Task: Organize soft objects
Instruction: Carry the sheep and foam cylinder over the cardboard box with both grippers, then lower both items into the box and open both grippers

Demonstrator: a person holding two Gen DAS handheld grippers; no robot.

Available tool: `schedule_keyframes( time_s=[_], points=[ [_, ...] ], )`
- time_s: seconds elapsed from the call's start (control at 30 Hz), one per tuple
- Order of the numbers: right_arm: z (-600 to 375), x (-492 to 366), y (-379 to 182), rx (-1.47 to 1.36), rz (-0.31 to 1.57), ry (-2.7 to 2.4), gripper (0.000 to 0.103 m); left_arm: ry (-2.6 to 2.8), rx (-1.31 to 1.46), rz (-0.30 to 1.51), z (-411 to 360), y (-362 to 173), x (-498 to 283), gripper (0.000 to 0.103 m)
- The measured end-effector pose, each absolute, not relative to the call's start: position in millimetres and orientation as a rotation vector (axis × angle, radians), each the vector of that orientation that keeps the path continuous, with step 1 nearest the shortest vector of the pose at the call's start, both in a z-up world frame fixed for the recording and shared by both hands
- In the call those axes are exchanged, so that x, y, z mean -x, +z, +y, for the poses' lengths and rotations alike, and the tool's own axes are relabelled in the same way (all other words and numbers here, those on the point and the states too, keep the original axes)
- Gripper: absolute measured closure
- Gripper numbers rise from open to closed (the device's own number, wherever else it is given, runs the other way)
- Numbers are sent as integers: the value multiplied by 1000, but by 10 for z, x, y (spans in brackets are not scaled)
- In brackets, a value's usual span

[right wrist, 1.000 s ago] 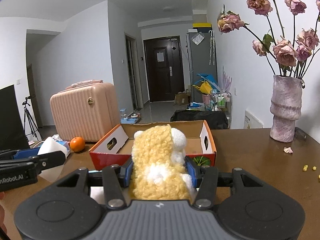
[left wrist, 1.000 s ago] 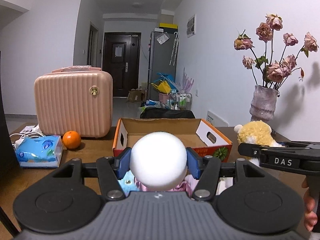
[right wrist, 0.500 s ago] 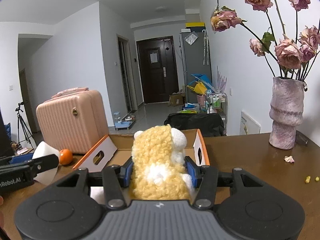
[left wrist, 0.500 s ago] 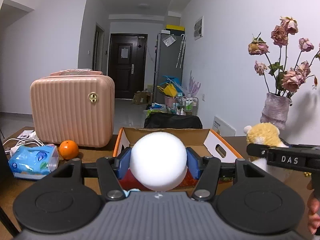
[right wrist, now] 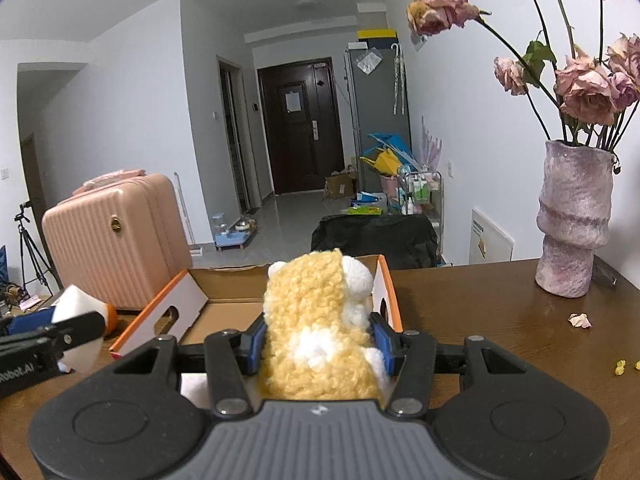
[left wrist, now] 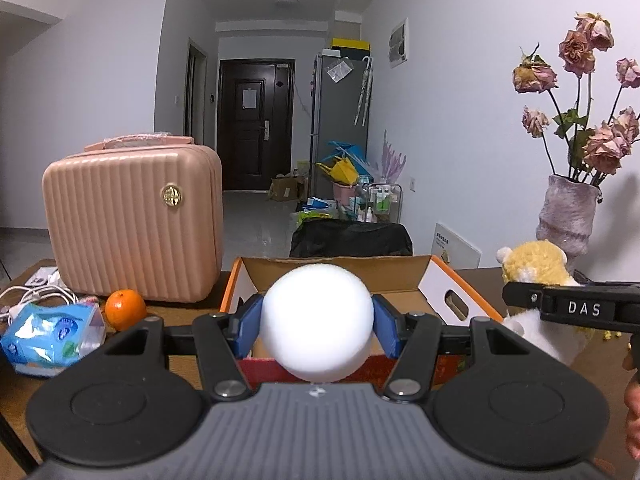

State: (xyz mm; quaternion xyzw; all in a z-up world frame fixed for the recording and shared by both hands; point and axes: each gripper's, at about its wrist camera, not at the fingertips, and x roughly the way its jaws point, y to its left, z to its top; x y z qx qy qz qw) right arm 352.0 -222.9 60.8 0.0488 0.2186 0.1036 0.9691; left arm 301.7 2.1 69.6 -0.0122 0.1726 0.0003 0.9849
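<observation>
Left gripper (left wrist: 317, 322) clamps foam ball (left wrist: 317, 322) | wooden table (right wrist: 500, 320) | hallway beyond

A pink suitcase (left wrist: 132, 224) stands on the wooden table (right wrist: 488, 320), an orange (left wrist: 125, 309) and a tissue pack (left wrist: 50, 334) just beside it. Dried roses (right wrist: 580, 84) fill a mauve vase (right wrist: 574, 220) near the wall; a dark door (left wrist: 254, 124) closes the hallway beyond.
</observation>
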Motion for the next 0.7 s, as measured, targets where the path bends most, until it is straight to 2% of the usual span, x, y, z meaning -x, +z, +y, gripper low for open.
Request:
schedule_keyframes(
  time_s=[0.7],
  points=[
    [-1897,-4527,613,-43,538,133,53,80,22,443,-109,681,-3932,44]
  ],
)
